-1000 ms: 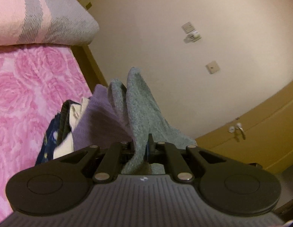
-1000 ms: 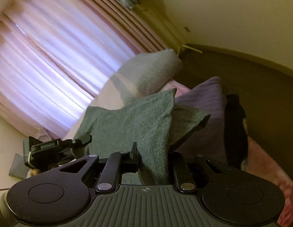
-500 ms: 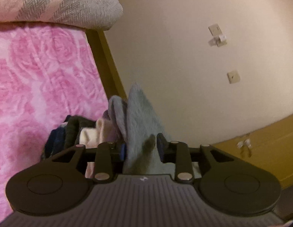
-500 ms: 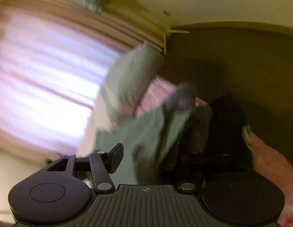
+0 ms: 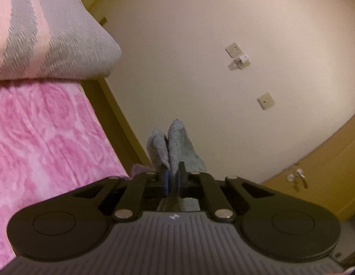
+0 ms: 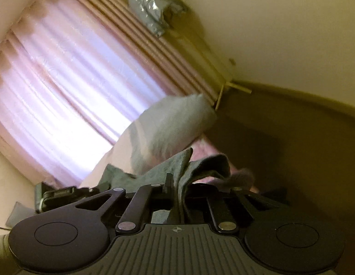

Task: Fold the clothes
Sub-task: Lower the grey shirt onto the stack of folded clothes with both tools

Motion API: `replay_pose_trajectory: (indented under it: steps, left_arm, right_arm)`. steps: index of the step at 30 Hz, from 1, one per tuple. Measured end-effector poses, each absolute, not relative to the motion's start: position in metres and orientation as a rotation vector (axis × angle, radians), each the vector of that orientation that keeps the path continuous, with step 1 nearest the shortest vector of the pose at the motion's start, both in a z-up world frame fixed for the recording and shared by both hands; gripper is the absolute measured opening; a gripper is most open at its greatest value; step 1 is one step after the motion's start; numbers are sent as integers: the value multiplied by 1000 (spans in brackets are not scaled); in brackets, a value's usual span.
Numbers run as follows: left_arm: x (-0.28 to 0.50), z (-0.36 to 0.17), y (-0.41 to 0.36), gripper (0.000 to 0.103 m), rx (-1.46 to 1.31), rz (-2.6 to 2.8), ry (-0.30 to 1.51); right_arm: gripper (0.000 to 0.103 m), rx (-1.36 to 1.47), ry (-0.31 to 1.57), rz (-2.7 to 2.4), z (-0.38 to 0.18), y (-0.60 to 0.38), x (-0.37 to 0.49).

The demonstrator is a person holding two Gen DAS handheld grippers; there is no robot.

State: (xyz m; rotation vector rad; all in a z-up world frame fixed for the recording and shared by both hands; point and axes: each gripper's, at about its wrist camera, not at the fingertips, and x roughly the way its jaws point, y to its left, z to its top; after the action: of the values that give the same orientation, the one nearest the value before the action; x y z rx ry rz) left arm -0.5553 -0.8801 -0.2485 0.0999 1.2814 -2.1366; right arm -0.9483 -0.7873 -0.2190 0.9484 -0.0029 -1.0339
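Both the left hand-held gripper (image 5: 173, 178) and the right hand-held gripper (image 6: 177, 189), jaws having just closed, pinch the grey knitted garment (image 5: 177, 146) above the pink rose-patterned bed (image 5: 46, 142).

Left claw (image 5: 173, 178) has just closed, jaws pinched on a fold of grey cloth (image 5: 177, 146), aimed slightly downward; right claw (image 6: 177, 188) has likewise just clamped shut on the same cloth, tilted slightly down

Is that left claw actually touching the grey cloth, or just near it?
Touching. In the left wrist view the left gripper has just closed its jaws on a bunched fold of the grey garment, which sticks up between them with no gap.
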Motion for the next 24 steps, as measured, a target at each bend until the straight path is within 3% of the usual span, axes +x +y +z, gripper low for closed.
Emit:
replay_pose_trajectory:
  steps: [6, 9, 11, 13, 16, 21, 24]
  left_arm:
    - [-570, -259, -888, 11, 231, -2031, 1184]
    - [-566, -249, -889, 29, 220, -1934, 1128]
    - [-558, -235, -887, 28, 193, -1864, 1090]
    - [-552, -219, -883, 25, 190, -1804, 1050]
    - [-570, -193, -866, 6, 259, -1895, 965]
    - [-640, -188, -841, 5, 514, -2060, 734]
    - [-662, -212, -848, 8, 573, -2023, 675]
  right_arm:
    - [6, 1049, 55, -1146, -243, -792, -944]
    - [12, 1046, 107, -1197, -236, -791, -942]
    - [43, 976, 159, -1328, -218, -781, -937]
    - [56, 890, 211, -1472, -199, -769, -931]
    - [56, 781, 246, -1604, -172, -748, -915]
    - [56, 700, 296, -1540, -168, -734, -857]
    - [56, 703, 326, -1549, -189, -744, -834]
